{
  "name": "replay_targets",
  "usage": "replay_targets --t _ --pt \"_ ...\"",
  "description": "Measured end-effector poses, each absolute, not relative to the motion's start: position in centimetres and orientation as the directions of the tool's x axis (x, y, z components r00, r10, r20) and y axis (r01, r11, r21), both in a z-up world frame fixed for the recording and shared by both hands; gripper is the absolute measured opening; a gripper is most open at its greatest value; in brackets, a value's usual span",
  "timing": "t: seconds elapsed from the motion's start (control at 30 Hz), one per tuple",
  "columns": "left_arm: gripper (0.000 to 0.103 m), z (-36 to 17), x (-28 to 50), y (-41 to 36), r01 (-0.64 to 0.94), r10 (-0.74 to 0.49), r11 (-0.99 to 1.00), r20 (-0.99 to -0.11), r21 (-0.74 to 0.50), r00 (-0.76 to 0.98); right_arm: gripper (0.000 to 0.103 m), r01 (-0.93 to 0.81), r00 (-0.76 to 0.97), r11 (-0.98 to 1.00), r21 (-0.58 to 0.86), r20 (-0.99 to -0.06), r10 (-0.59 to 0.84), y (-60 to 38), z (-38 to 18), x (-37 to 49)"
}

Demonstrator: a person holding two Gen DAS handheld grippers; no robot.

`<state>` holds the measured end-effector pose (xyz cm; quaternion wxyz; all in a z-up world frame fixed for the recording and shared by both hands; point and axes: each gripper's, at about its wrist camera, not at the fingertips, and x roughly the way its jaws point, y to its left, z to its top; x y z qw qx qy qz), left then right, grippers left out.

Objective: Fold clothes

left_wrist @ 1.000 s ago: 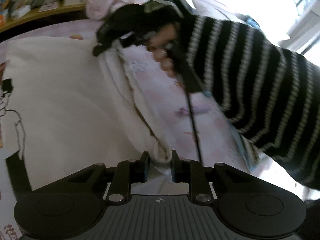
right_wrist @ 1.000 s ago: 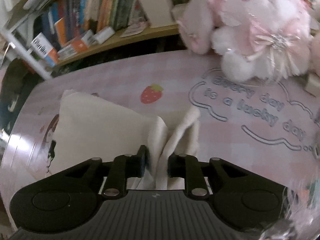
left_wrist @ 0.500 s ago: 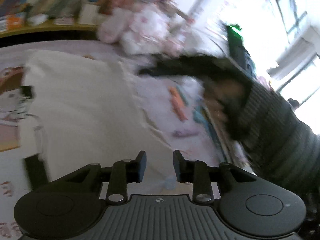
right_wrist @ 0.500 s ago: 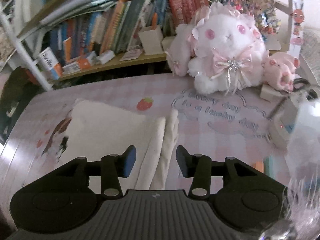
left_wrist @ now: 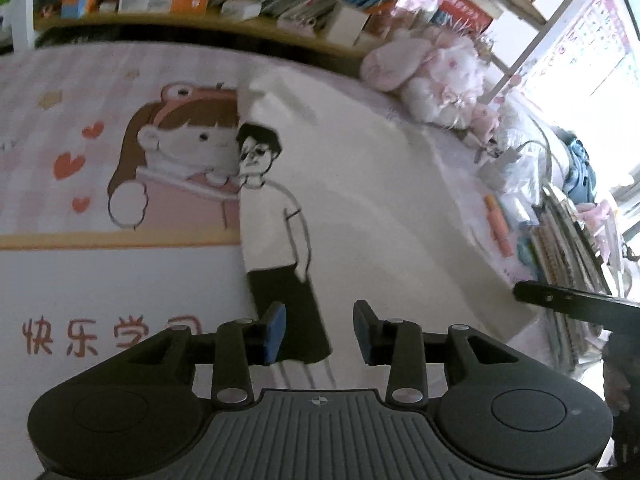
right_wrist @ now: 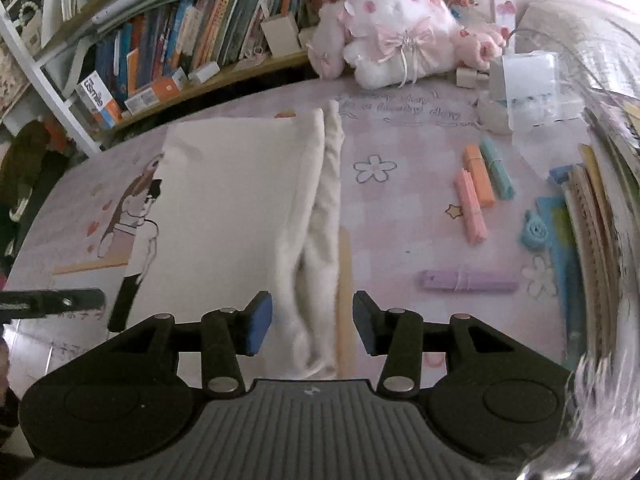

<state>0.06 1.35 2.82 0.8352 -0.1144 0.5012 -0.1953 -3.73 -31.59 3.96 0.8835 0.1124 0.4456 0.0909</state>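
Pink printed matting covers the surface, which fills most of both views. One cream garment lies flat on it, centre-left in the right wrist frame, with its right side turned in as a rolled double edge running from upper centre down to the fingers. Judged from this layout, one lengthwise fold is complete; the crosswise folds remain. One printed figure shows on the garment at centre of the left wrist frame. One white plush rabbit sits at upper right. Four paper rolls lie at right: pink, orange, teal, purple. Left gripper fingers stand wide apart, holding nothing, over the garment. Right gripper fingers likewise stand wide, empty, straddling the rolled edge.
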Motion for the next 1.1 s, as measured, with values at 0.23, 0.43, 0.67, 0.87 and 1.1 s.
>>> replay_targets --t 0.23,0.43,0.67,0.87,1.1 --pt "0.037 1.5 0.2 2.2 0.231 -0.462 0.886 -0.803 -0.402 0.376 0.009 -0.049 0.536 0.969 0.242 -0.812 0.23 -29.9 2.8 -4.0" --pt "0.037 1.8 0.5 3.0 0.246 -0.476 0.878 -0.797 -0.41 0.372 0.009 0.039 0.589 0.926 0.375 -0.757 0.282 -31.8 4.6 -4.7" --pt "0.037 2.0 0.9 4.0 0.253 -0.489 0.871 -0.786 -0.421 0.377 0.023 0.171 0.482 0.943 0.286 -0.859 0.173 -32.2 0.1 -3.6" --pt "0.037 2.0 3.8 4.8 0.217 -0.511 0.859 -0.758 -0.464 0.405 0.026 0.167 0.505 0.951 0.259 -0.851 0.143 -31.8 1.2 -4.7" --pt "0.037 1.5 10.7 4.6 0.192 -0.532 0.843 -0.723 -0.503 0.441 0.015 0.223 0.486 0.918 0.329 -0.854 0.188 -32.5 -0.3 -4.8"
